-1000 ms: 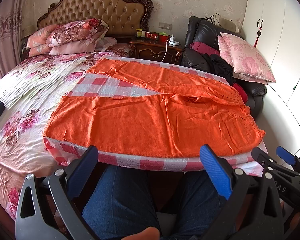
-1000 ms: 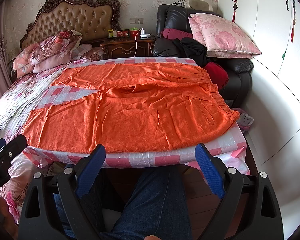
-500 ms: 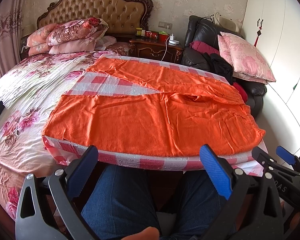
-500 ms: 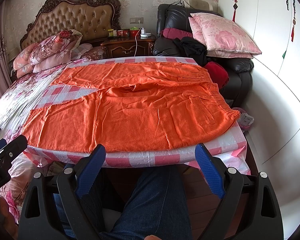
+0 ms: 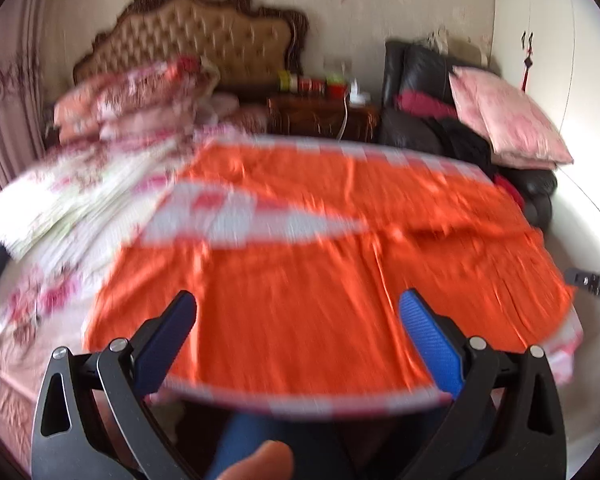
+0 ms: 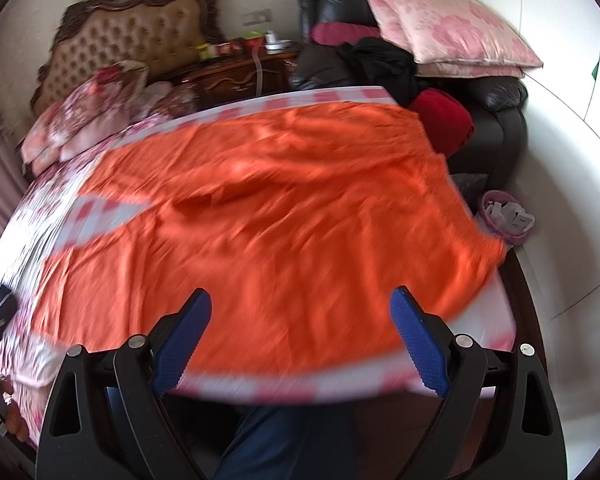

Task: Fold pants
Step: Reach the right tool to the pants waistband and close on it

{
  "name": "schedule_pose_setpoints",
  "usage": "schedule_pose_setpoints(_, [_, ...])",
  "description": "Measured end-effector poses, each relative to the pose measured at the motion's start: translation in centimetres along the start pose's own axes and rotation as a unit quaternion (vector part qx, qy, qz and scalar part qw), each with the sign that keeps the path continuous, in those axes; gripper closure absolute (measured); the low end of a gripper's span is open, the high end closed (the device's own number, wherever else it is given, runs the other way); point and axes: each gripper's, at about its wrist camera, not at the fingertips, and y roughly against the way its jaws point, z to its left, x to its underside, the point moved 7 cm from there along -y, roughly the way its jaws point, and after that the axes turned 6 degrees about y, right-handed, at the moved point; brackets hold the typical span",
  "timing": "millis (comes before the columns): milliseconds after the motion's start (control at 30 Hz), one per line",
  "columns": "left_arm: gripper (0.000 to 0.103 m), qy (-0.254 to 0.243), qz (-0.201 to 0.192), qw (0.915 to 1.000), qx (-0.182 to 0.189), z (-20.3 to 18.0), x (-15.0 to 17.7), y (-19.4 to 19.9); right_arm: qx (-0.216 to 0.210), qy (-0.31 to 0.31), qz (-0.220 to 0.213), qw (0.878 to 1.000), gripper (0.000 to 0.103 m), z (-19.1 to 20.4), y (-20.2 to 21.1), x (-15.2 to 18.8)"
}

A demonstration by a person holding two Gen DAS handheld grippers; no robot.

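Note:
Orange pants lie flat on a red-and-white checked board, legs spread to the left, waistband at the right. They also show in the right wrist view. My left gripper is open and empty, above the near leg's front edge. My right gripper is open and empty, above the near edge closer to the waistband. Both views are motion-blurred.
The checked board rests on a floral bed with pillows and a tufted headboard. A nightstand, a black armchair with pink cushions and a small pink basket stand to the right. My legs are under the board.
Both grippers have moved forward and up over the pants' near edge; the right one has also swung toward the waistband. The pants have not moved.

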Motion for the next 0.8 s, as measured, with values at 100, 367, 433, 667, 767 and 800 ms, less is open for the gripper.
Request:
schedule_pose_setpoints(100, [0.002, -0.003, 0.019, 0.9995, 0.025, 0.3, -1.5, -2.9, 0.028, 0.001, 0.006, 1.0, 0.015, -3.7, -3.7, -4.7])
schedule_pose_setpoints(367, [0.002, 0.009, 0.043, 0.9989, 0.015, 3.0, -2.7, -7.5, 0.093, 0.115, 0.074, 0.986, 0.016, -9.7, -16.9, -17.3])
schedule_pose_setpoints(433, [0.002, 0.016, 0.057, 0.9981, 0.018, 4.0, -2.6, -8.3, 0.1, 0.143, 0.094, 0.98, 0.017, -9.8, -19.9, -19.2])
schedule_pose_setpoints(667, [0.002, 0.041, 0.091, 0.995, 0.005, 7.6, -4.2, -11.0, 0.089, 0.182, 0.143, 0.969, 0.022, -10.9, -28.3, -23.8])
schedule_pose_setpoints(767, [0.002, 0.058, 0.098, 0.9935, 0.009, 9.1, -5.6, -12.2, 0.082, 0.181, 0.159, 0.967, 0.025, -11.5, -30.7, -24.7])
schedule_pose_setpoints(800, [0.002, 0.061, 0.097, 0.9934, 0.007, 9.5, -6.1, -12.6, 0.079, 0.181, 0.165, 0.966, 0.027, -11.6, -31.2, -24.8])
